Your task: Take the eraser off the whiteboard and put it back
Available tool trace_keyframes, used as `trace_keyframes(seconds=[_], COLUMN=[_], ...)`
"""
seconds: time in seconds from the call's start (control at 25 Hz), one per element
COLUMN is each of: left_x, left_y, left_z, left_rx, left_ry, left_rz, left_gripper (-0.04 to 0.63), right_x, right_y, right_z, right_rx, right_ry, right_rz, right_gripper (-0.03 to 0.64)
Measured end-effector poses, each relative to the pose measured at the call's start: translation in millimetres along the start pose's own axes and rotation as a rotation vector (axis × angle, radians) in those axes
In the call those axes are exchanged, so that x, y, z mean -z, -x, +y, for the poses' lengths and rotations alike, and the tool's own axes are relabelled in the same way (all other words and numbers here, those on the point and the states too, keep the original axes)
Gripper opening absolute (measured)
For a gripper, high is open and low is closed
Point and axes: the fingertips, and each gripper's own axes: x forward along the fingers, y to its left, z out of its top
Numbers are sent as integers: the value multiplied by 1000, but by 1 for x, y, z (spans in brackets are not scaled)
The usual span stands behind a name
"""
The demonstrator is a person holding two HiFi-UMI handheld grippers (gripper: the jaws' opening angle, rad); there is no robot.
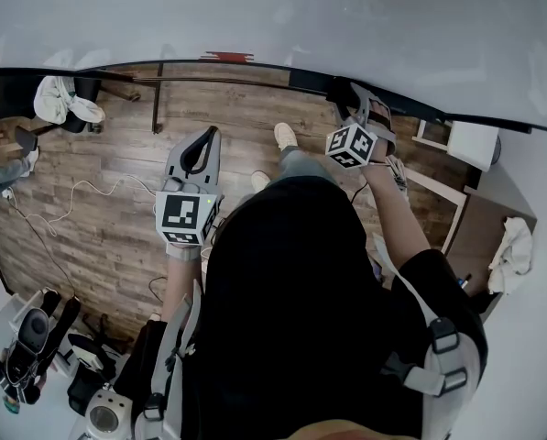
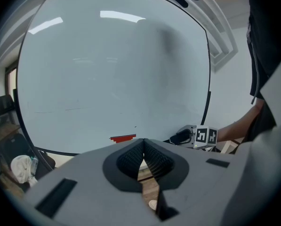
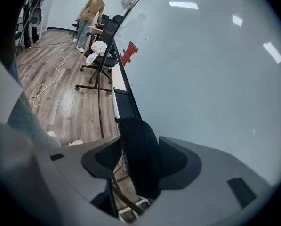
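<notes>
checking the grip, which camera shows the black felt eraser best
The right gripper view: the black felt eraser stands large between the right gripper's jaws, by the glossy whiteboard. The head view and the left gripper view show only that gripper at the board, the eraser too small to tell.

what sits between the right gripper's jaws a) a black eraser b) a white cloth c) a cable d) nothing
a: the right gripper view shows a black eraser standing between the jaws of the right gripper, close to the whiteboard.
</notes>
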Motion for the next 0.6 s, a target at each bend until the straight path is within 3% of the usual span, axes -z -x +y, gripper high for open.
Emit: trace_keyframes(seconds=[0.16, 0.6], left_x=[0, 2], left_y=[1, 5], left_z=[0, -2], left_rx=[4, -4], left_ry=[-7, -3], left_rz=[-36, -32], left_gripper=[9, 9], right_x=[-2, 2], right_y=[-1, -5], right_z=[2, -1], right_rx=[-6, 0], right_ry=[2, 6], right_rz=[0, 14], right_gripper=[241, 262])
